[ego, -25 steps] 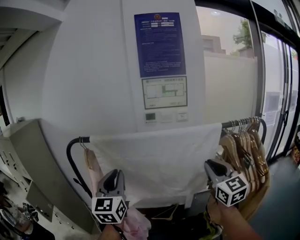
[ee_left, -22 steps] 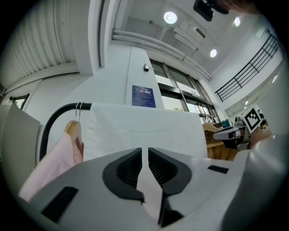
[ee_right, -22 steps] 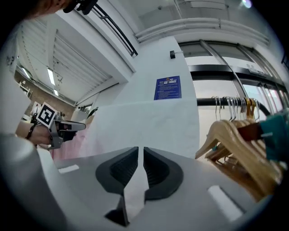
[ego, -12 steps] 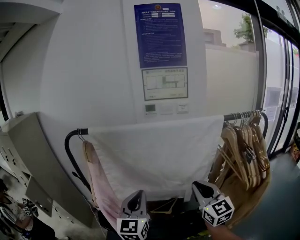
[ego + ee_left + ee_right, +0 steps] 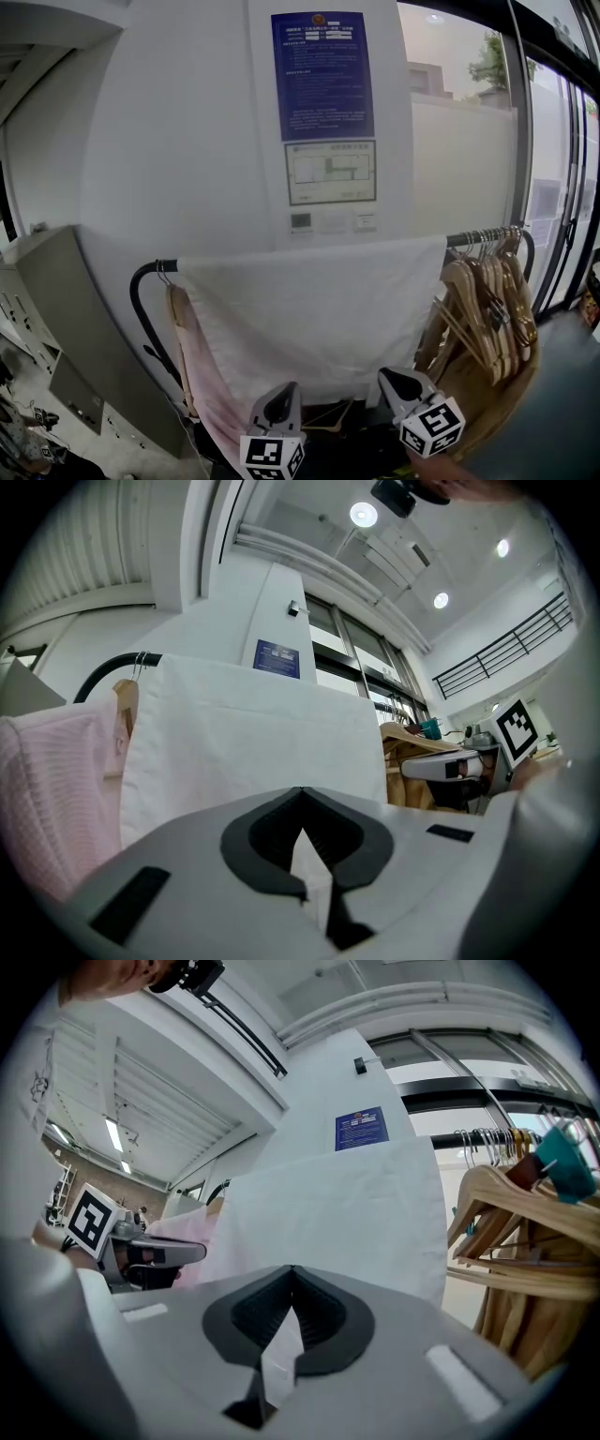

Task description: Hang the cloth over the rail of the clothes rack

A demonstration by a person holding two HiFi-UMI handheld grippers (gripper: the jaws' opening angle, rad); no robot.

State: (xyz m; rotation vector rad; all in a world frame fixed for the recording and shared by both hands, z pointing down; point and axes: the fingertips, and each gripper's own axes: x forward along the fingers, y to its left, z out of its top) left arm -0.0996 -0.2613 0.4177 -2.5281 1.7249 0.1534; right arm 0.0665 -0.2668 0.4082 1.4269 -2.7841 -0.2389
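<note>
Quick count of what's in front of me: one white cloth (image 5: 309, 309), already draped over the rail (image 5: 473, 237) of the single clothes rack (image 5: 139, 286), hanging flat and covering most of the bar. One pink garment (image 5: 199, 370) on a hanger sits just left of it, partly tucked behind the cloth's edge. On the right end there's a bunch of wooden hangers (image 5: 487, 309), too crammed together for me to count. On the wall behind: one blue poster (image 5: 322, 75), one floor-plan sheet (image 5: 330, 172) under it, and three little plates (image 5: 330, 222) in a row below that.

Two grippers, both mine. Left gripper (image 5: 285, 390) has its jaws pinched together with nothing in them, and the right gripper (image 5: 388, 377) looks the same, tips meeting, empty. Both sit below the cloth's bottom hem, not touching it.

Compared to a second ago, both grippers are lower and closer together; back then they were up in front of the cloth's lower half and wider apart. The cloth itself hasn't budged.
</note>
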